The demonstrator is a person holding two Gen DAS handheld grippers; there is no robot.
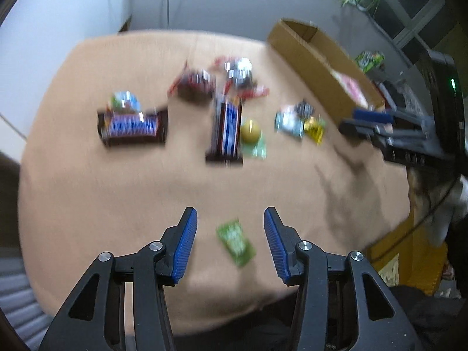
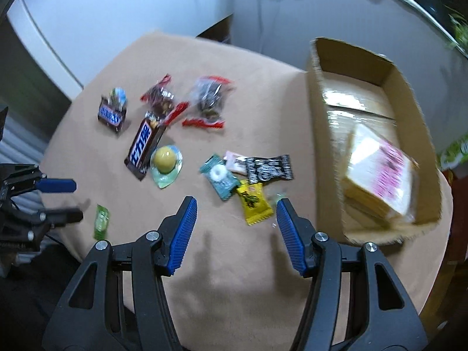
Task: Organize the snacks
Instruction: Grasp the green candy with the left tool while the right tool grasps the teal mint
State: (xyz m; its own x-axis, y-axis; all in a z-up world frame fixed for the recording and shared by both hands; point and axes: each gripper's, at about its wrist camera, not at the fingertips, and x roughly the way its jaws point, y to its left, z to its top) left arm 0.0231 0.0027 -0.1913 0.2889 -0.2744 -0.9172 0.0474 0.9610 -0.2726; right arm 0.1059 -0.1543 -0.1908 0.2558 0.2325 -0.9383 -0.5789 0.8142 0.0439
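Nearest the left wrist lens, the left tongs [image 1: 230, 235] stand spread, their blue ribbed pads on either side of a small green foil sweet packet [image 1: 235, 241] that lies flat and skewed on the tan cloth-covered table [image 1: 87, 204]; neither pad touches it. Right tongs [image 2: 236, 221], likewise spread and holding nothing, hover over bare cloth with a yellow crimped sweet wrapper [image 2: 253, 203] just beyond them at about 12 o'clock. Remaining snacks lie loose at mid-table: two brown chocolate bars with blue lettering [image 2: 144, 147], a round yellow jelly cup on a pale green foil base [image 2: 165, 161], a teal mint packet [image 2: 219, 177], a black-and-white wrapped sweet [image 2: 269, 167] and two clear red-ended bags of dark pieces [image 2: 209, 96]. An open brown cardboard box [image 2: 318, 122], at 3 o'clock of the scatter, already holds a cellophane-wrapped pink-printed pack [image 2: 380, 172]. Likely hazards: the thin, flat green packet may slide or be pinched only at a corner if the pads close askew; the crowded teal, black and yellow sweets invite a double pick or a nudge off the pile; motion blur suggests speed, which would worsen aim.
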